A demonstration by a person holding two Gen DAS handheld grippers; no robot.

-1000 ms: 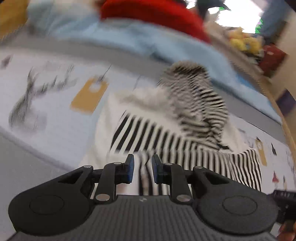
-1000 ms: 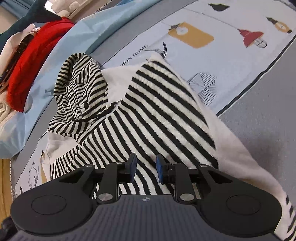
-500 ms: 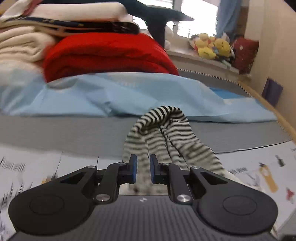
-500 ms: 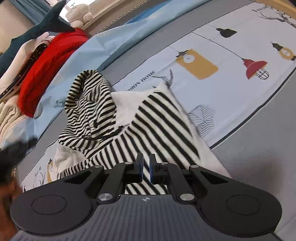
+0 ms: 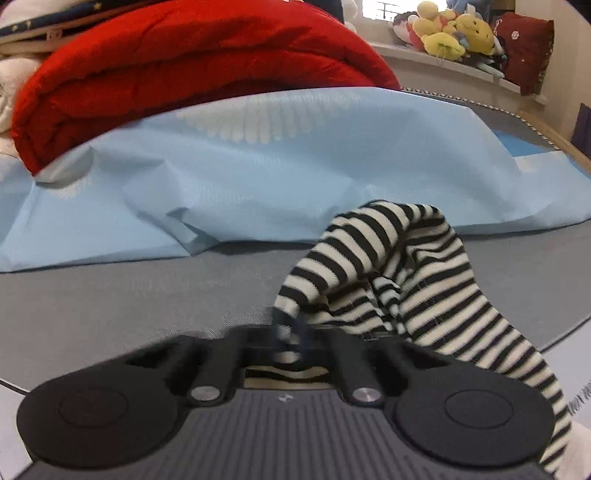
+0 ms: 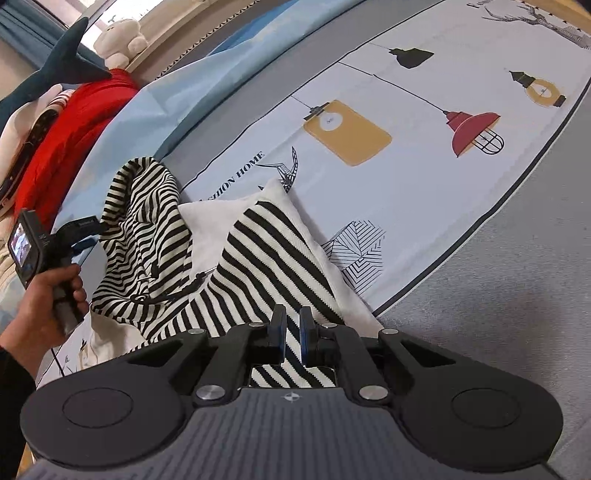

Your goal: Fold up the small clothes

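A black-and-white striped hoodie [image 6: 266,266] with white sleeves lies crumpled on a printed mat [image 6: 406,147]. Its hood [image 5: 406,288] stands bunched up at the far end. My left gripper [image 5: 290,338] is shut on the hood's edge, with striped cloth pinched between the blurred fingers. In the right wrist view the same left gripper [image 6: 94,230] sits at the hood's left side, held by a hand [image 6: 44,306]. My right gripper [image 6: 291,328] is at the near end of the hoodie, its jaws narrowly closed with striped fabric between the pads.
A folded red blanket [image 5: 184,66] rests on a light blue sheet [image 5: 295,166] just beyond the hood. Plush toys [image 5: 450,33] line a ledge at the back right. A dark shark plush [image 6: 62,70] lies on the pile. Grey bedding [image 6: 517,277] borders the mat.
The left gripper swung from above the hoodie's body to the hood and shut on its edge. The right gripper's jaws closed onto the striped fabric and shifted a little.
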